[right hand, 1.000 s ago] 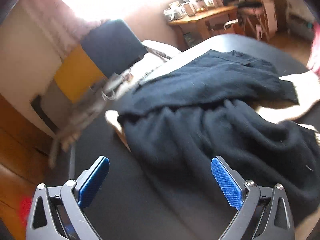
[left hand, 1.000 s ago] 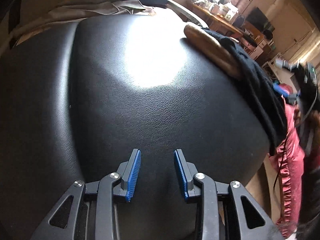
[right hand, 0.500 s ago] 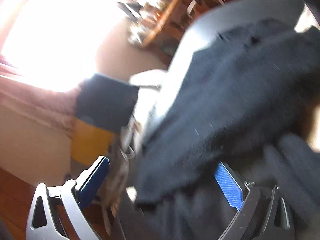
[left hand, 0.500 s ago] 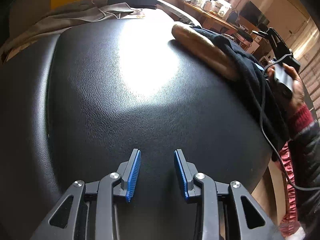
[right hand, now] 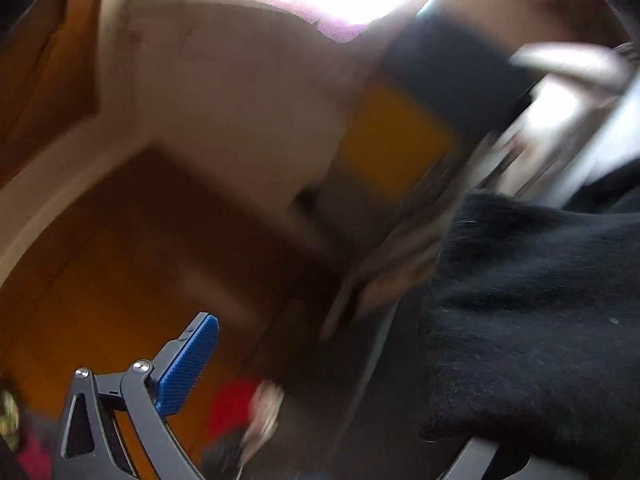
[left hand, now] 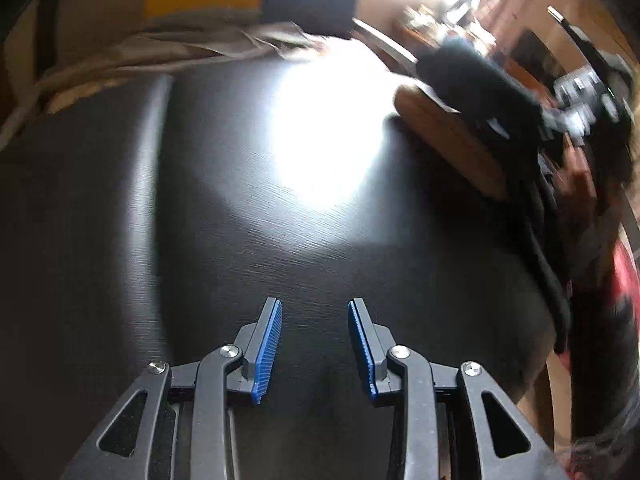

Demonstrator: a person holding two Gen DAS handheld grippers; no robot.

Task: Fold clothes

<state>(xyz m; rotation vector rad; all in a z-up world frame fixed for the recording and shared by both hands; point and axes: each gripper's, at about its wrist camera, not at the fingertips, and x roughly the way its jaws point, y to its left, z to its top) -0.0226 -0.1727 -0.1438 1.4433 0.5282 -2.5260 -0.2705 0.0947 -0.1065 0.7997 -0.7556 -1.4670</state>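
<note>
Right tool point(right hand: 340, 380) gapes beside black garment point(right hand: 540, 300), orientation unclear.

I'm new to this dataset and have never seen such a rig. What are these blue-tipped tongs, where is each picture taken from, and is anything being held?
No robot here: a person holds a two-finger gripper in each hand, with a fisheye camera looking along its fingers.

The left wrist view shows the left gripper over a black cushion, jaws slightly apart with nothing between them. A beige cloth lies at the far edge; at the right, a black garment drapes over a brown bolster.

The right wrist view is blurred. The right gripper looks wide open; one blue finger shows, the other is hidden by the garment, so a grip cannot be confirmed.
</note>
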